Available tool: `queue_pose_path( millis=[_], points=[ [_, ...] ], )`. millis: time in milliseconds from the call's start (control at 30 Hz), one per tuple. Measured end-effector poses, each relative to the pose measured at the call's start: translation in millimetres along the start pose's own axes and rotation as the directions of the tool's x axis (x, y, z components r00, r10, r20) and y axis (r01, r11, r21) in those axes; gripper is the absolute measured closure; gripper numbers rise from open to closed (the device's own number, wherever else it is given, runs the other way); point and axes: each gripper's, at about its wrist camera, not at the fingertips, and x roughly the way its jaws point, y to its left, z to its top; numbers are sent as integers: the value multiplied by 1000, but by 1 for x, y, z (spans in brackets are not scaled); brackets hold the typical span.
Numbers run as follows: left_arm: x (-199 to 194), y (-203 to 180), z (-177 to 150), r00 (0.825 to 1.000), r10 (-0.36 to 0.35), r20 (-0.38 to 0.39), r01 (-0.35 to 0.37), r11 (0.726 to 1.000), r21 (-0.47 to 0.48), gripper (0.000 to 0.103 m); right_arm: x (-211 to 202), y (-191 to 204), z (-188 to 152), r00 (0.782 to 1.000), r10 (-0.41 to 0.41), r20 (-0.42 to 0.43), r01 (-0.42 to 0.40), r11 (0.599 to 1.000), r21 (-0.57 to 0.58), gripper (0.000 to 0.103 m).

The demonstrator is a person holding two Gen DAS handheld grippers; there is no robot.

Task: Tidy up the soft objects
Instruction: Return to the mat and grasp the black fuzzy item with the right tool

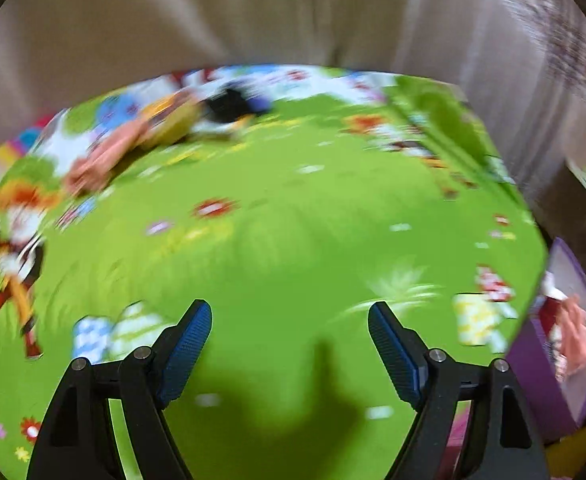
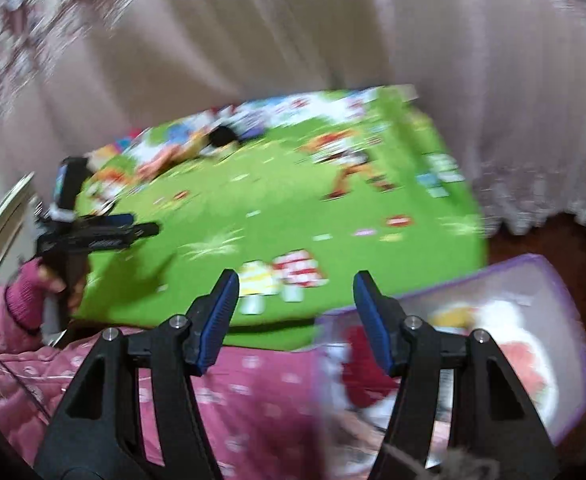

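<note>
Left gripper (image 1: pixel 290 322) and right gripper (image 2: pixel 296 294) are both hanging wide and empty over the green cartoon-print play mat (image 1: pixel 293 208). Soft toys are lying in the purple-rimmed translucent bin (image 2: pixel 533 280) at the mat's near edge; blurred pink and yellow plush toys (image 1: pixel 133 140) are sitting at the far side.

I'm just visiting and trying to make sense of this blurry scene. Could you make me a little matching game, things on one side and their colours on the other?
Things:
1. play mat
2. storage bin
3. person's sleeve
4. finger pads of the right gripper

Colours:
A. blue
B. pink
C. bright green with cartoon prints
D. clear with purple edging

Pairs: 1-C, 2-D, 3-B, 4-A
</note>
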Motion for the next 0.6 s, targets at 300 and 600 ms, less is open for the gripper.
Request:
queue_pose_path(
  millis=[300, 600],
  points=[
    [22, 110, 4, 967, 253, 20, -248, 959, -137, 21, 114, 67, 13, 963, 193, -186, -201, 979, -26, 39],
    [43, 159, 10, 974, 224, 30, -203, 924, -324, 21, 220, 91, 86, 964, 239, -120, -237, 971, 28, 39]
  ],
)
